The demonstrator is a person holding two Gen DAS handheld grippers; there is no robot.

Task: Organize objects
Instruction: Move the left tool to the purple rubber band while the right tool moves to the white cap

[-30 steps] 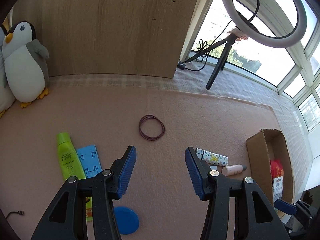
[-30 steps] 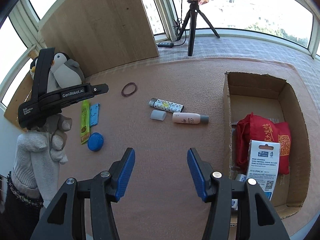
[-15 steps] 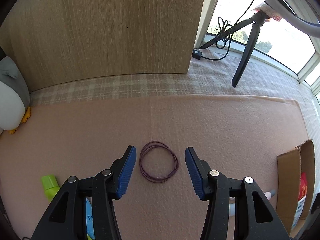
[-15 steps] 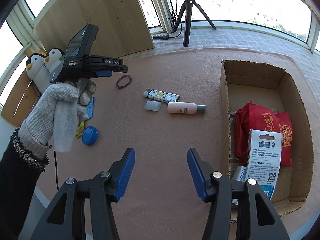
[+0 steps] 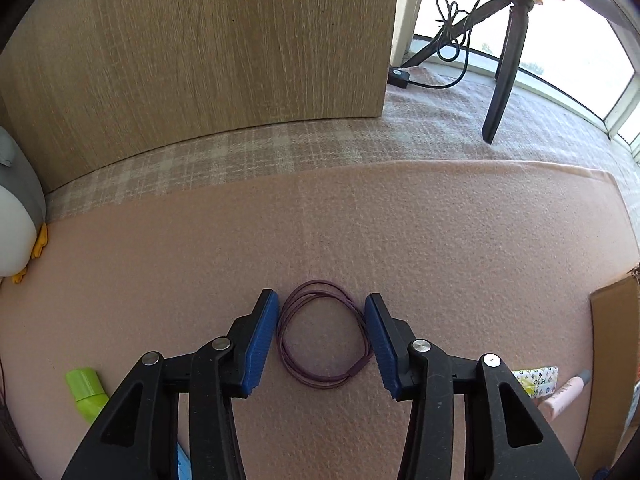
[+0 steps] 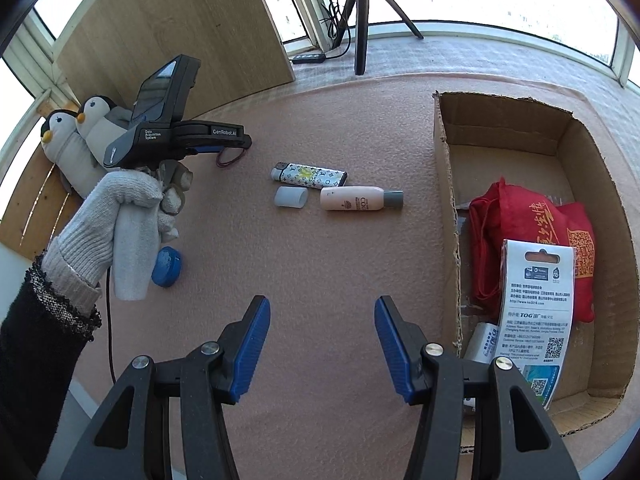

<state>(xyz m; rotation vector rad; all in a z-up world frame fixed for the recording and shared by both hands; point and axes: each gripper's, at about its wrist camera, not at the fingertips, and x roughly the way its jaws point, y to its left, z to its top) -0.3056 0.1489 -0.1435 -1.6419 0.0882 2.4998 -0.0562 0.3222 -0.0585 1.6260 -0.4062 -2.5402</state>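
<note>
My left gripper (image 5: 322, 340) sits low over the pink mat (image 5: 440, 240) with its jaws apart, one blue pad on each side of the purple hair ties (image 5: 323, 336); the loops lie flat between them, close to both pads, not pinched. Nothing lies between the pads and the loops. To the left a green tube (image 5: 86, 394) pokes into view, and a grey and white penguin toy (image 5: 18, 216) leans at the mat's edge near the wooden board (image 5: 200, 60). At the right a patterned lighter (image 5: 538, 376) and a pink bottle (image 5: 564, 396) show behind the gripper's frame.

My right gripper (image 6: 322, 342) hangs open over bare mat, holding nothing. Its camera gives what the left one misses: the gloved hand (image 6: 120, 216) on the left gripper's handle, a blue disc (image 6: 167, 267) behind it, a translucent cap (image 6: 291, 197) beside the bottle, and the cardboard box (image 6: 448, 208) with a red bag (image 6: 520, 240) and a printed card (image 6: 538, 320) inside. From there the ties are mostly hidden by the left gripper.
</note>
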